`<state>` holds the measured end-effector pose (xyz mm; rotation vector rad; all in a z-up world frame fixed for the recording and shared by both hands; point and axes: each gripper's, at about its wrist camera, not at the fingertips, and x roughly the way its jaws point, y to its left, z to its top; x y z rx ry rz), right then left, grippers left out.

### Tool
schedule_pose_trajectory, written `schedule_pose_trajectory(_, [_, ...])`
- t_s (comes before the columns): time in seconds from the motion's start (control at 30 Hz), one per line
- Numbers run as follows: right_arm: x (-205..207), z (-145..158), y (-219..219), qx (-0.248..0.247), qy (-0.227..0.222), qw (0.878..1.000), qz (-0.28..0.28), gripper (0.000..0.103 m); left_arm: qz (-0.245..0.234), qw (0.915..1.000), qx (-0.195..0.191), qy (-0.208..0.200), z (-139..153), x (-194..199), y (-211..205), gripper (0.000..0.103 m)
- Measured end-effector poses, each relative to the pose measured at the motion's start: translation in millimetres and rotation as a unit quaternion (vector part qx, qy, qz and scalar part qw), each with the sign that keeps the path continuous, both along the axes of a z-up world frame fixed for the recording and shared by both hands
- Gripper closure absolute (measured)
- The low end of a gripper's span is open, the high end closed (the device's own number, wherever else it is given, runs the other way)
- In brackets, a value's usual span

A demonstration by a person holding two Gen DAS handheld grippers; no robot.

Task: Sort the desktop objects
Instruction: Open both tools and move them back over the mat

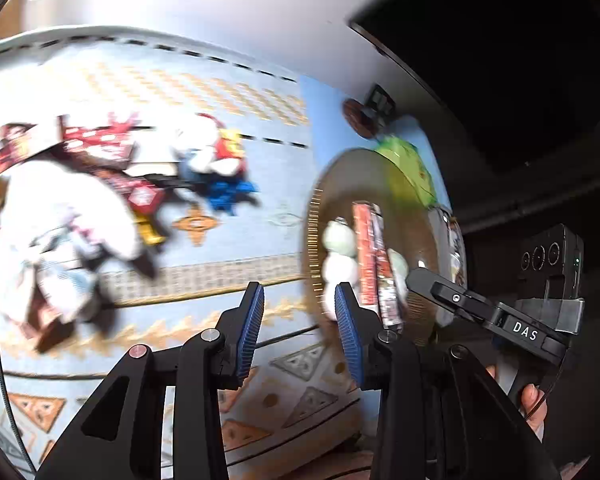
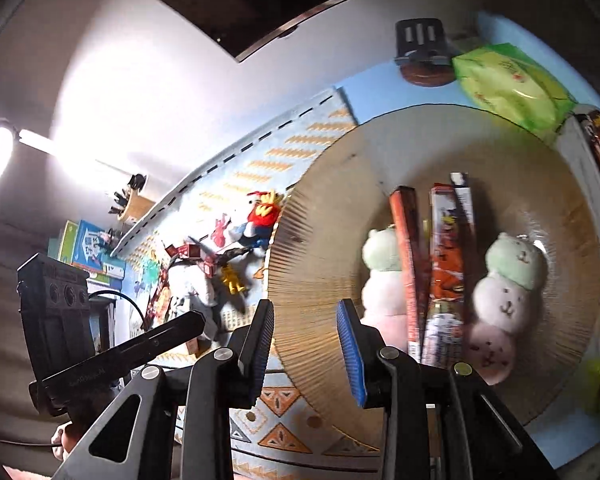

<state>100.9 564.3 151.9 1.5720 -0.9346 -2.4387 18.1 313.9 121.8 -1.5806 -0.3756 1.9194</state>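
Beyond both empty tongs (parted) — left tongs (image 1: 300, 326), right tongs (image 2: 306, 350) — woven tray (image 2: 312, 296).

- I see a white table (image 2: 148, 92) carrying a pale blue patterned mat (image 1: 236, 216) that covers most of its near part.
- On the mat's right sits a round woven tray (image 2: 312, 280).
- To the tray's left, on the mat, I make out a loose heap: a red-and-blue plush bird (image 2: 260, 220), a small yellow figure (image 2: 233, 279), red-printed packets (image 1: 96, 140) and a white cloth-like item (image 1: 68, 208), blurred.
- Beyond the tray, at the far right, a green packet (image 2: 508, 84) lies just beside a dark brown round thing (image 2: 424, 74).
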Motion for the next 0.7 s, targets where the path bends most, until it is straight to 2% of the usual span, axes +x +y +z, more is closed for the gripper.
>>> schedule_pose_trajectory(0.2, [-30, 2, -64, 0.004, 0.000, 0.998, 0.064, 0.071, 0.085, 0.9961, -0.016, -0.018, -13, -9, -92, 0.069])
schedule_pose_trajectory(0.47, [-70, 0, -164, 0.022, -0.002, 0.988, 0.150, 0.071, 0.189, 0.9811, -0.022, -0.035, -30, -20, -210, 0.069])
schedule_pose_trajectory(0.6, [-90, 6, -217, 0.069, 0.013, 0.976, 0.207, 0.071, 0.195, 0.9798, -0.036, -0.023, -33, -30, -247, 0.069])
schedule_pose_trajectory(0.7, [-105, 15, -260, 0.138, 0.036, 0.955, 0.259, 0.071, 0.192, 0.9804, -0.041, -0.015, -37, -40, -264, 0.069])
